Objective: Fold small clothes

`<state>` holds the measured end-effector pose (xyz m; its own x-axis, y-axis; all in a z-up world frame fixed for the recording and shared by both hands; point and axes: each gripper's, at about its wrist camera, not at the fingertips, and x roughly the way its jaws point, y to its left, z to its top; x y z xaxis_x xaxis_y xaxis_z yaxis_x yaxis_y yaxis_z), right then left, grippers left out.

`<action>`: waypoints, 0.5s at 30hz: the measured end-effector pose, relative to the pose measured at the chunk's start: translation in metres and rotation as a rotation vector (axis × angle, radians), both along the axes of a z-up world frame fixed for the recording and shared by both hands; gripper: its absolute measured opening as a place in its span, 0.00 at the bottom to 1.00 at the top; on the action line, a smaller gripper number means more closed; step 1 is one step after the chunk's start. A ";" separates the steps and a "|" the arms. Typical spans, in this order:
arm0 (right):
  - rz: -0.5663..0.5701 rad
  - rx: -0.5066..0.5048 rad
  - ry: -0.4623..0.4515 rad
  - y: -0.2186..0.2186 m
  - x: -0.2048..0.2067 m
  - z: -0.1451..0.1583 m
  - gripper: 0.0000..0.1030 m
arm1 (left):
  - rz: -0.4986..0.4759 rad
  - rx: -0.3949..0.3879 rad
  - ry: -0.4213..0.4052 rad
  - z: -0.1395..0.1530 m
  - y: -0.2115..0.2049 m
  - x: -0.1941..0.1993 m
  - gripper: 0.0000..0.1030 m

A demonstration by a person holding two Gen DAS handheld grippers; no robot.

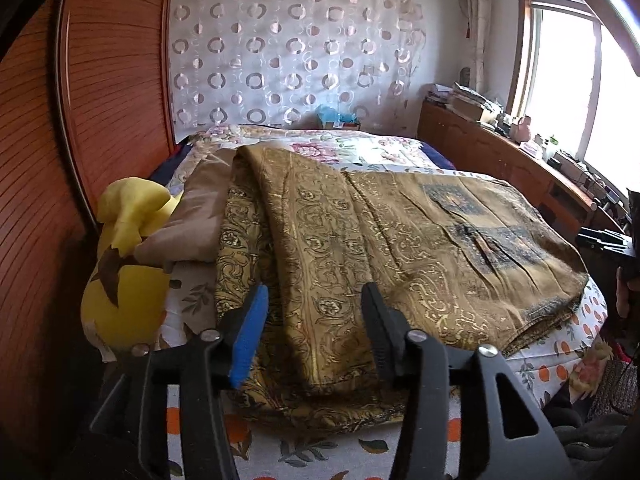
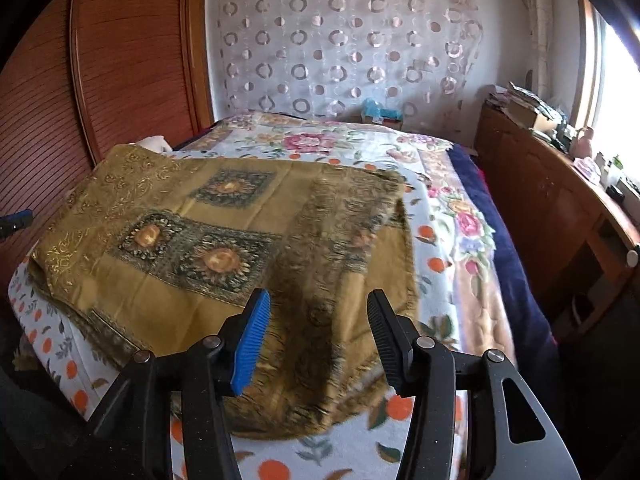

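A gold-brown patterned cloth [image 1: 360, 240] lies partly folded on the bed, with a folded strip running toward my left gripper. It also shows in the right wrist view [image 2: 224, 248] with sunflower squares on it. My left gripper [image 1: 314, 300] is open and empty, just above the cloth's near edge. My right gripper [image 2: 318, 308] is open and empty, above the cloth's near right corner. The left gripper's blue tip [image 2: 16, 220] shows at the left edge of the right wrist view, and the right gripper [image 1: 608, 240] at the right edge of the left wrist view.
The bed has an orange-print sheet [image 2: 432, 264] and a floral blanket [image 2: 320, 140]. A yellow plush toy [image 1: 124, 264] and a tan cloth [image 1: 192, 224] lie at the bed's left. A wooden wardrobe [image 1: 112, 80] stands left, a cluttered wooden cabinet [image 2: 560, 200] right.
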<state>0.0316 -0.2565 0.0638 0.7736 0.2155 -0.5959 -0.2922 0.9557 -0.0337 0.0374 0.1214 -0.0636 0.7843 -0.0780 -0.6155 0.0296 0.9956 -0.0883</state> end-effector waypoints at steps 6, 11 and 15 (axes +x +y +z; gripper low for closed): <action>0.054 0.017 0.042 0.023 0.018 -0.018 0.51 | 0.036 0.009 0.017 -0.006 0.007 0.002 0.56; 0.089 -0.001 0.066 0.043 0.032 -0.027 0.51 | 0.061 0.009 0.053 -0.018 0.013 0.006 0.58; 0.104 -0.018 0.085 0.053 0.043 -0.031 0.60 | 0.062 -0.002 0.086 -0.029 0.016 0.011 0.61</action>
<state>0.0746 -0.2039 0.0331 0.6941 0.2806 -0.6630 -0.3921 0.9197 -0.0212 0.0483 0.1378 -0.0928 0.7318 -0.0321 -0.6808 -0.0403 0.9951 -0.0902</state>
